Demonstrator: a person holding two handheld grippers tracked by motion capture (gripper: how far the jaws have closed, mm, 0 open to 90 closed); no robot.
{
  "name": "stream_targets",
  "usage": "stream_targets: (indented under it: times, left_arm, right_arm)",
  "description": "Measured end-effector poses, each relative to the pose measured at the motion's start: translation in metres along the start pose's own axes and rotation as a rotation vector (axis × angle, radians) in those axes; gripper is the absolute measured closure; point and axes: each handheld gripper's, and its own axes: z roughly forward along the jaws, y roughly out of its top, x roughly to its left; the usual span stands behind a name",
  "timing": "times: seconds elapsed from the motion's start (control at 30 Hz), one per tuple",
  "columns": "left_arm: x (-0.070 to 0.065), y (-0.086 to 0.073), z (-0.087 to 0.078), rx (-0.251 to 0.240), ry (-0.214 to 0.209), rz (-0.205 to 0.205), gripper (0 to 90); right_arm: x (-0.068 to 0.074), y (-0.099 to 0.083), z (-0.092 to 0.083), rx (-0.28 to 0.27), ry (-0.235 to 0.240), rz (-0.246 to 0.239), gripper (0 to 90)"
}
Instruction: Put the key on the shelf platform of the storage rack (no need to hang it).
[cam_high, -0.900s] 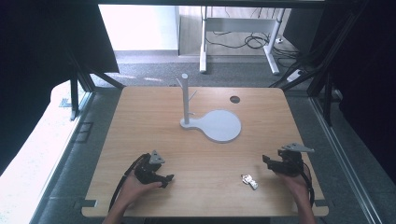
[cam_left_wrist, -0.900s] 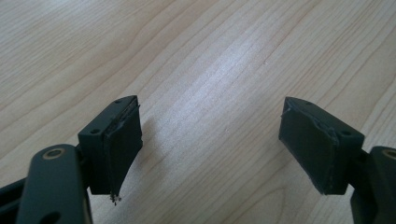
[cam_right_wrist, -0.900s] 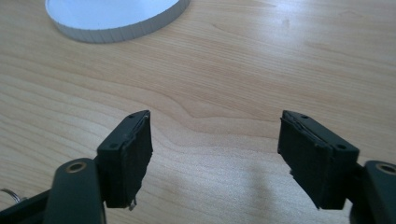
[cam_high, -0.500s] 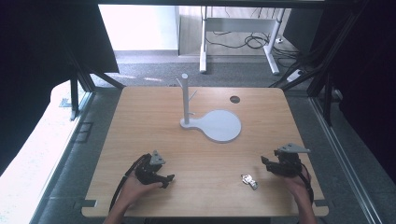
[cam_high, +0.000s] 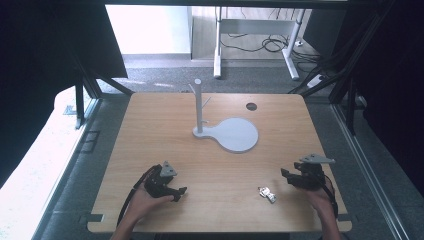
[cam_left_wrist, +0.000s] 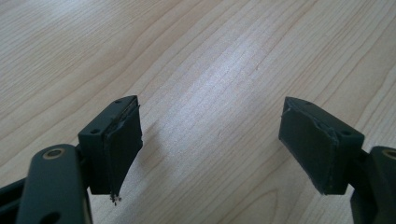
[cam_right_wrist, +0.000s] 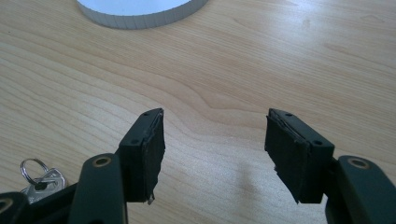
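Your right hand-held gripper (cam_high: 292, 177) stood released, its jaws wide apart over bare wood with nothing between them, and the keys (cam_high: 267, 194) lay flat on the bench (cam_high: 150, 125) near it, to its left and a little nearer to you. In the right gripper view the keys (cam_right_wrist: 39, 179) sat at the lower left corner, outside the left jaw rather than in the gap, so a straight closing there would likely have caught only air. The bunch was small and low against the wood; I judged that the pads could have slid over it or pushed it along the surface, and a grip on the ring alone might have left the keys swinging. Your left hand-held gripper (cam_high: 177, 192) rested released too, well apart from the keys, with empty wood ahead of its pads (cam_left_wrist: 119, 149). Farther off stood the white stand (cam_high: 199, 107) with its round plate (cam_high: 235, 134), well beyond both hands.
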Motion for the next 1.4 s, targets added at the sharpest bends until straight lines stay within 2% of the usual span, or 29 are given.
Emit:
stream_targets:
  times: [0.13,0.33,0.47,0.73,0.83,1.0,1.13,1.17,1.2,1.4]
  left_arm:
    - [0.000,0.000,0.001,0.006,-0.006,0.000,21.6]
    - [0.000,0.000,0.001,0.006,-0.007,0.010,21.5]
    - [-0.001,0.000,-0.001,0.005,-0.003,0.010,21.5]
    - [0.002,-0.001,-0.003,-0.002,-0.001,-0.003,21.6]
    - [0.002,0.000,-0.005,-0.006,0.001,-0.003,21.5]
    - [0.003,0.001,-0.009,-0.040,0.014,-0.004,22.2]
    - [0.003,0.000,-0.009,-0.040,0.016,-0.010,22.2]
    - [0.003,0.000,-0.009,-0.040,0.014,-0.012,22.2]
    - [0.004,0.001,-0.011,-0.047,-0.016,-0.013,22.3]
    - [-0.003,0.006,-0.018,-0.075,-0.019,0.010,22.3]
  right_arm:
    - [0.000,-0.001,0.002,0.028,-0.002,0.011,37.5]
    - [-0.001,-0.001,0.001,0.032,0.009,0.023,38.4]
    - [-0.001,-0.004,-0.006,0.038,-0.005,-0.017,41.2]
    - [-0.001,-0.006,-0.014,0.057,-0.007,-0.021,41.9]
    - [0.000,-0.002,-0.016,0.084,-0.006,-0.041,41.9]
    - [0.003,0.008,-0.023,0.113,0.003,-0.067,42.1]
    - [0.003,0.013,-0.027,0.138,0.009,-0.082,42.2]
    - [0.004,0.014,-0.028,0.148,0.012,-0.083,42.4]
    - [0.004,0.015,-0.029,0.167,0.018,-0.091,42.7]
    - [0.009,0.019,-0.031,0.201,0.035,-0.104,43.3]
